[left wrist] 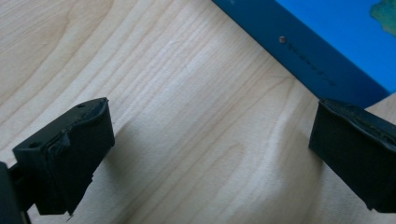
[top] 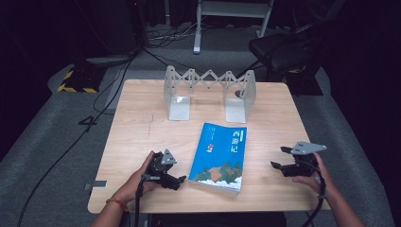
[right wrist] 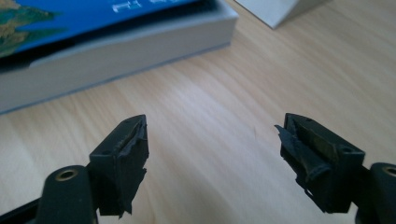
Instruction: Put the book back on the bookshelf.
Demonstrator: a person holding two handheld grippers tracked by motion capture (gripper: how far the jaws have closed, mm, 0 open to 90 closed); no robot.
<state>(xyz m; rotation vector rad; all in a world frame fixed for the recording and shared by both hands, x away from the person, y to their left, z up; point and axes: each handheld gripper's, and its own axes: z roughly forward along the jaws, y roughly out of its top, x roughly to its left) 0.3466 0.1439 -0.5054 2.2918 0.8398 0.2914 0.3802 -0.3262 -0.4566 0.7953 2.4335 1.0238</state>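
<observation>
The left tongs (top: 176, 180) rest low on the wooden counter (top: 142, 123) with jaws spread wide and nothing between them, and the blue book (top: 220, 156) lies flat just to their right, its spine edge (left wrist: 299, 56) close ahead of the right-hand jaw. The right tongs (top: 280, 158) are likewise wide open and empty, with the book near on their left, its page edge (right wrist: 121, 51) facing them; a metal book rack (top: 208, 92) stands beyond the book

Just a grey folding bookend rack (top: 209, 92) standing at 12 o'clock on the wood table (top: 137, 127), black chair (top: 283, 47) behind at 1 o'clock.
</observation>
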